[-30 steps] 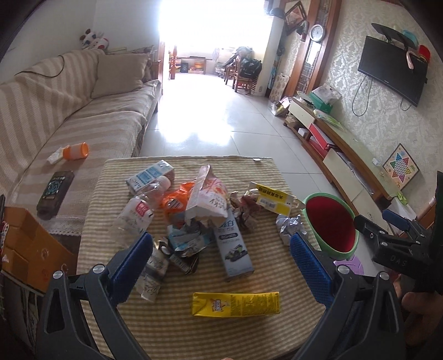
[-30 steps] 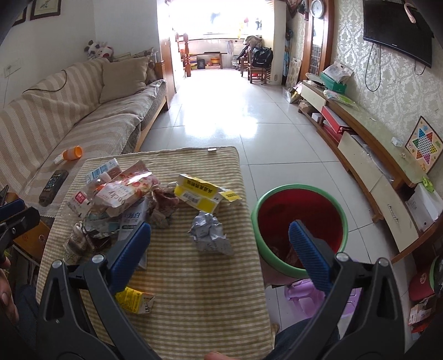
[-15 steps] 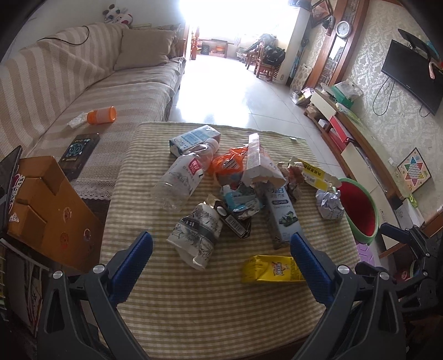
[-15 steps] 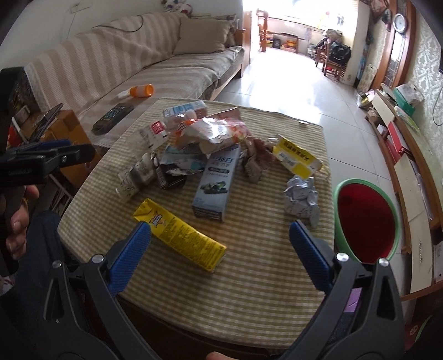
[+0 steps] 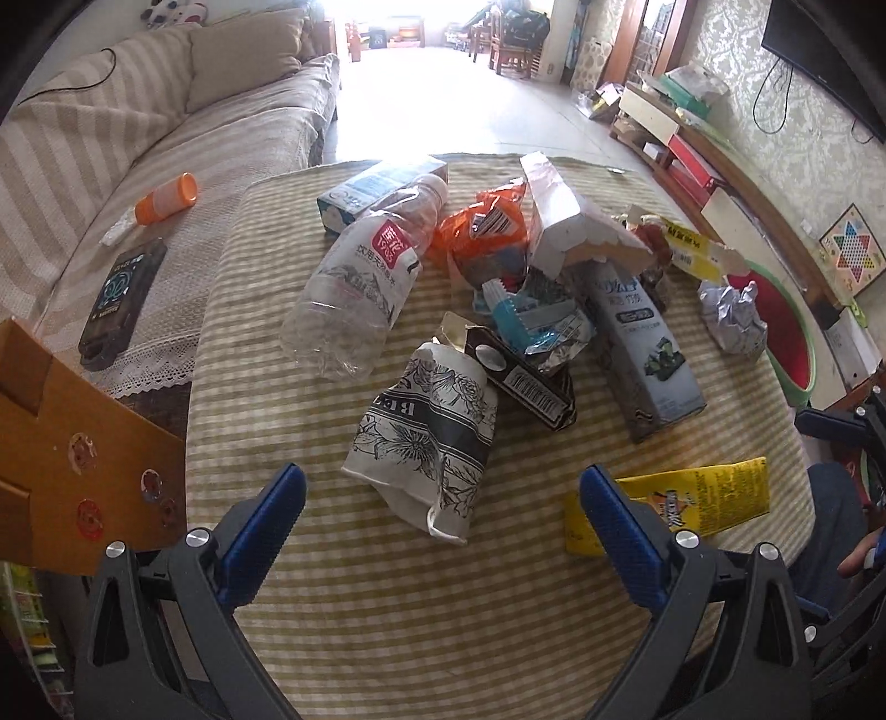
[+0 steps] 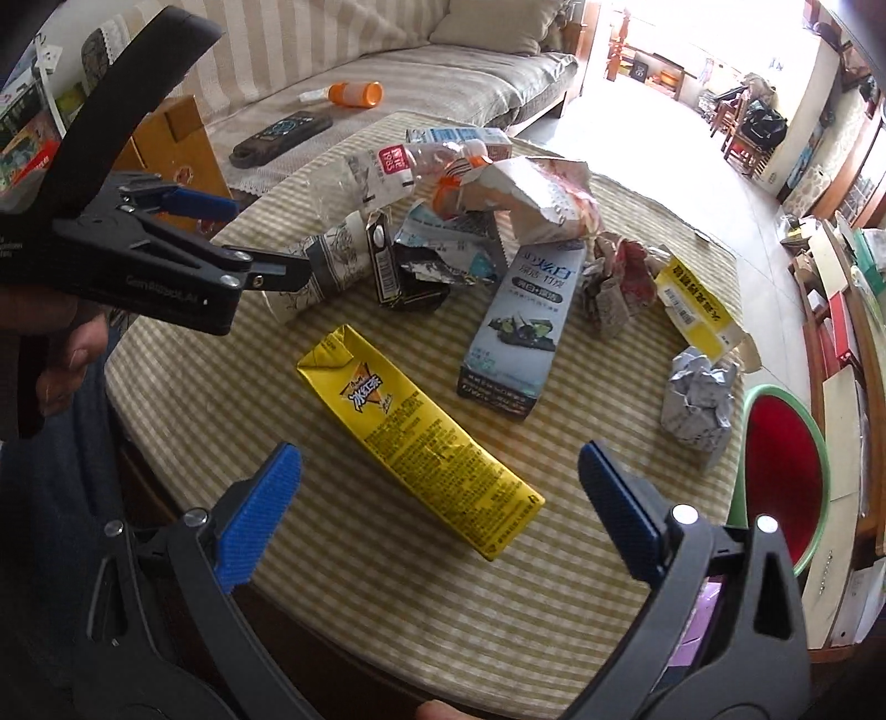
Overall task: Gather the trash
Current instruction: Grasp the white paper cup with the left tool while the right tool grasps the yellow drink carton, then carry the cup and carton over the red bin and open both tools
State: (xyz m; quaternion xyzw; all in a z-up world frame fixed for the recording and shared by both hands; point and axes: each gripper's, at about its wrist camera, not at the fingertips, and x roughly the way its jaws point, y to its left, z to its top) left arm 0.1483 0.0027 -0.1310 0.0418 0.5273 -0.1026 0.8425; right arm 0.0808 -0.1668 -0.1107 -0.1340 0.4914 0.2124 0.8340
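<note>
Compared with a second ago, both grippers are brought lower and closer over the striped table (image 5: 343, 609). The left gripper (image 5: 443, 515) is held spread wide and empty, just short of the crushed floral paper cup (image 5: 426, 437). The right gripper (image 6: 437, 493) is likewise spread, with the yellow carton (image 6: 415, 437) lying flat between its fingers. The red bin (image 6: 781, 476) is seen beside the table's right edge.

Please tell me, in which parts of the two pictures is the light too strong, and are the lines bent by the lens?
Left wrist view: the doorway is blown out white and glare washes the floor behind the table; the edges curve. Right wrist view: the bright hallway at top right is overexposed, the table bulges round, and the trash stays sharp.
</note>
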